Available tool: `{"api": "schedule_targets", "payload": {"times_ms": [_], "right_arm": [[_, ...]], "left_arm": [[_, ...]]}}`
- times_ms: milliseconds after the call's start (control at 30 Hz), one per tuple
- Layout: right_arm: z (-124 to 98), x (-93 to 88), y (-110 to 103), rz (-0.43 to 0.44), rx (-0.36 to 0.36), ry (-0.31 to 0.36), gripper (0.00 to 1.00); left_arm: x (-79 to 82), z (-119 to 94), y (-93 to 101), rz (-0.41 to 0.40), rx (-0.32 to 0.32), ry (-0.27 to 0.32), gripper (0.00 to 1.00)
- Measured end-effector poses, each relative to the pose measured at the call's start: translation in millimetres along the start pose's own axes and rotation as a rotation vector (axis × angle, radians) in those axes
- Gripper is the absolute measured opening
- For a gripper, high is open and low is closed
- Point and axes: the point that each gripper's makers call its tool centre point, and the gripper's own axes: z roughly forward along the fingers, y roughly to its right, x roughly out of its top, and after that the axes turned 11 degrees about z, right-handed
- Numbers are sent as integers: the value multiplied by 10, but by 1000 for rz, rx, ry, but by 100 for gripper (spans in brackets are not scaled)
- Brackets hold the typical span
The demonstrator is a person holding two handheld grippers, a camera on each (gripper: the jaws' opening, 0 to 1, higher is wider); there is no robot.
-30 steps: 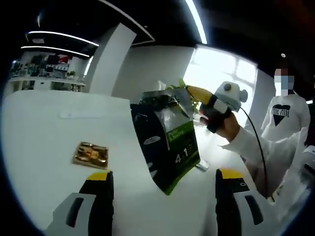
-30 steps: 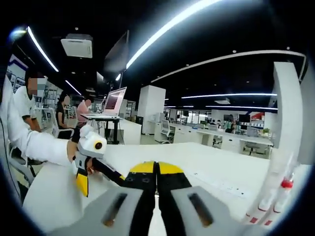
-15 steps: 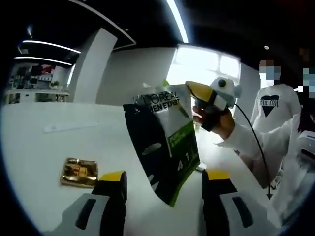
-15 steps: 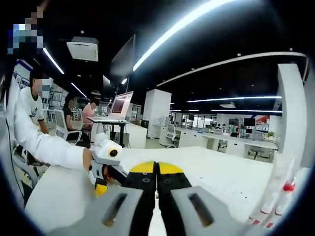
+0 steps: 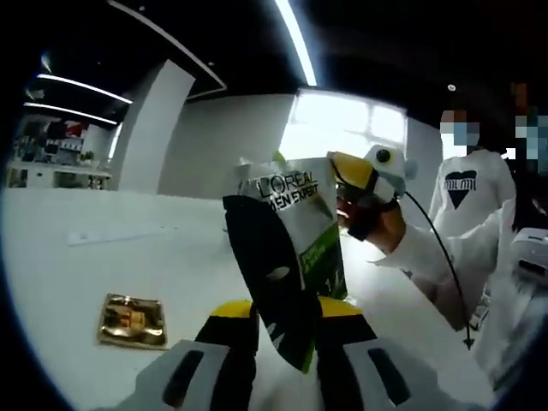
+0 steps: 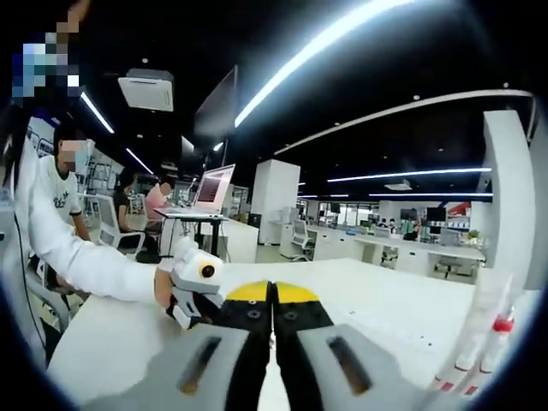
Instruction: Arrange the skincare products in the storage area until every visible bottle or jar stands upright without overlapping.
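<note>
White office worktop [image 5: 103, 257], gold packet [image 5: 133, 320] lying flat at near left. Left tongs [image 5: 285, 318] nearly shut, jaws pinching the bottom edge of the L'Oreal pouch [image 5: 287, 257]; pouch is upright, long axis vertical, lifted off the surface. Right tongs [image 5: 353, 175] clamp its top right corner, jaws fully together, so both ends are held.

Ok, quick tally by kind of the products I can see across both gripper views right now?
Black and green pouch: 1
Gold packet: 1
White tubes with red bands: 2
Total: 4
</note>
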Motion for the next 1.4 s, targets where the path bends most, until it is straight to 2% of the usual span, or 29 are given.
{"api": "schedule_targets", "payload": {"times_ms": [100,267,333,467,567,633,833,1000,1133,1400], "right_arm": [[-18,4,18,-1,-6,3,0],[-40,0,45,5,-16,5,0],[-51,2,54,8,-20,8,0],[-68,7,54,7,-25,6,0],[-82,9,54,5,-26,4,0],[-92,13,52,5,-27,5,0],[-127,26,46,3,-31,4,0],[-181,26,36,10,-35,9,0],[-222,45,32,12,-41,17,0],[-289,96,4,13,-43,29,0]], "left_arm": [[29,-34,26,-13,-21,13,13],[70,-77,58,-38,-14,21,0],[105,-102,12,-23,4,28,0],[122,-123,60,-76,-26,16,0],[124,-131,141,-61,-39,6,0],[126,-142,194,-81,-64,-5,0],[148,-162,204,-70,-103,-33,0],[171,-176,271,-39,-132,-67,0],[203,-188,252,-33,-136,-78,0],[267,-206,346,28,-146,-104,0]]}}
